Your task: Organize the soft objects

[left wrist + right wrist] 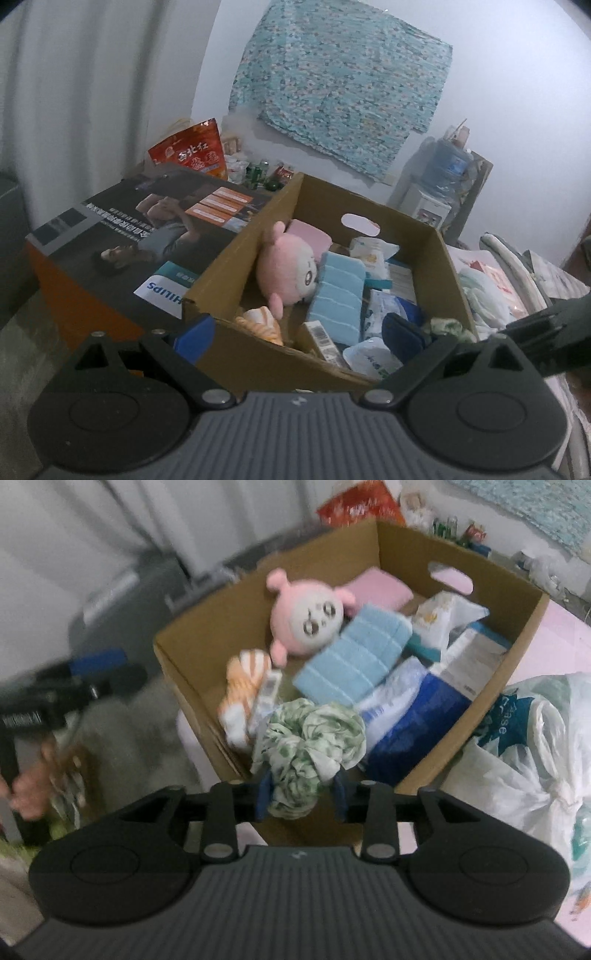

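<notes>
An open cardboard box (406,554) holds a pink plush (310,622), a folded blue towel (354,657) and an orange striped soft toy (243,679). A crumpled green-and-white cloth (306,742) hangs over the box's near corner, between the fingers of my right gripper (302,794). The left pad touches it; a gap shows at the right pad. In the left wrist view my left gripper (299,328) stands wide open and empty at the box's near wall (258,365), facing the pink plush (286,269) and the towel (340,295). The cloth (447,326) shows at the right.
A large Philips carton (147,236) lies left of the box, with a red snack bag (192,151) and small bottles behind it. A water dispenser (439,184) stands at the back. White plastic bags (517,768) crowd the box's right side. Paper packs fill the box's right half.
</notes>
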Tool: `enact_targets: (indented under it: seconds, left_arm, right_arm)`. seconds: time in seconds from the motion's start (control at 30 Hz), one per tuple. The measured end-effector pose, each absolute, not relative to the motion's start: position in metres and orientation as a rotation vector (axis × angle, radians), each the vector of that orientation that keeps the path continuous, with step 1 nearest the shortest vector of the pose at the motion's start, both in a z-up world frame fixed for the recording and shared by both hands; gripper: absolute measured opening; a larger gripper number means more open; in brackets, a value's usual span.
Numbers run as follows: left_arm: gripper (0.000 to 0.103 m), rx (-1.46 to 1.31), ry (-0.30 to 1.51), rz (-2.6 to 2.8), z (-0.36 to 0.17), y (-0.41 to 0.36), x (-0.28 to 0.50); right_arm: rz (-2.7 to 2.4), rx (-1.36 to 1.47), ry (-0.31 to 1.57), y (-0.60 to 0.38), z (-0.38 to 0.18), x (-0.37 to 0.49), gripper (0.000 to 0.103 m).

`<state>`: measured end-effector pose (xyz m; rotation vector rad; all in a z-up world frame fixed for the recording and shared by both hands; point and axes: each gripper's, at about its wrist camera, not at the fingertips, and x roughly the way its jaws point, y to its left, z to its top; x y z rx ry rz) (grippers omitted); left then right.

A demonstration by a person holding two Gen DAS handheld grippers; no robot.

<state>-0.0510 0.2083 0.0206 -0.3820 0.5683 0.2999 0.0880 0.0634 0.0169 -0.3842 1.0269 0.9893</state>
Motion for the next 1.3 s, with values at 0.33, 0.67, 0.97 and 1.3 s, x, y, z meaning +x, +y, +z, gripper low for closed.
enact_targets:
  seconds: [0.33, 0.67, 0.97, 1.3]
  left_arm:
    - [0.098, -0.408, 0.573, 0.272, 0.014, 0.214, -0.051]
    - [0.101, -0.364, 0.577, 0.248, 0.02, 0.204, -0.057]
    - [0.103, -0.261, 0.586, 0.272, 0.035, 0.187, -0.059]
    - [0.103, -0.123, 0.626, 0.349, 0.042, 0.162, -0.062]
  right_arm:
    - [0.933, -0.391, 0.952, 0.053, 0.038, 0.093, 0.069]
    - [0.915, -0.149, 0.837, 0.032, 0.057, 0.086, 0.081]
    - [0.633, -0.037, 0.624, -0.004, 0.045, 0.053, 0.102]
    - [0.352, -0.044, 0.581, -0.022, 0.019, 0.011, 0.102]
